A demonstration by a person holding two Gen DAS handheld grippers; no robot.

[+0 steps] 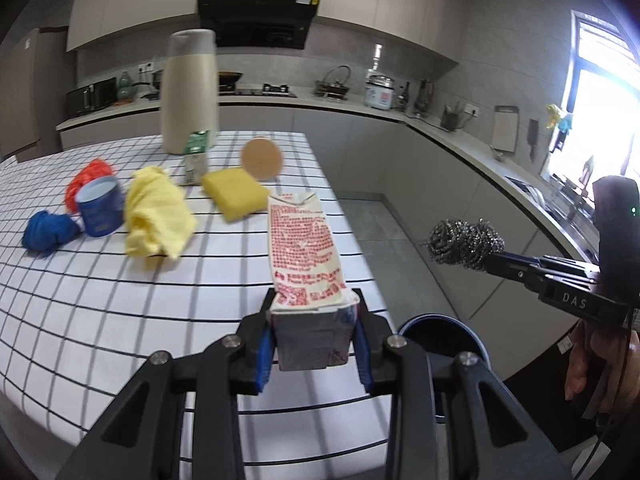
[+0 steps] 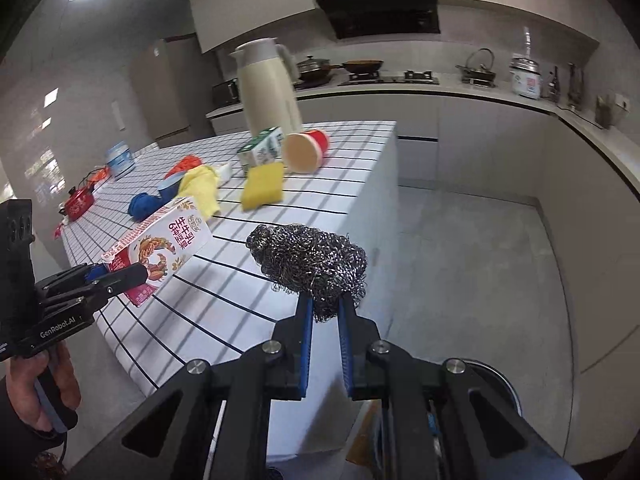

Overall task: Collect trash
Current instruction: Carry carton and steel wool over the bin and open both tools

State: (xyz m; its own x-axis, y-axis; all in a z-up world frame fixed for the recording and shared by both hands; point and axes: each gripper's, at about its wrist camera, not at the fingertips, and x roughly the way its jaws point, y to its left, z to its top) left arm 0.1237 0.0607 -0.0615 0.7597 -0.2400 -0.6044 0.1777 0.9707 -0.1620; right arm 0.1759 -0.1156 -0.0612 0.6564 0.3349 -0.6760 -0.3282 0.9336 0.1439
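Observation:
My left gripper [image 1: 314,330] is shut on a red-and-white milk carton [image 1: 306,248] and holds it above the table's right edge; the carton also shows in the right wrist view [image 2: 160,246]. My right gripper [image 2: 325,304] is shut on a steel wool scourer [image 2: 310,260] and holds it in the air beyond the table edge; the scourer also shows in the left wrist view [image 1: 464,243]. A round bin [image 1: 442,338] stands on the floor below both grippers, and its rim shows in the right wrist view [image 2: 496,384].
On the checked table [image 1: 100,300] lie a yellow cloth [image 1: 154,212], a yellow sponge [image 1: 234,194], a blue tin [image 1: 100,208], blue [image 1: 46,232] and red [image 1: 90,178] bags, a green carton [image 1: 197,156], a tipped paper cup [image 1: 262,158] and a tall beige flask [image 1: 190,92].

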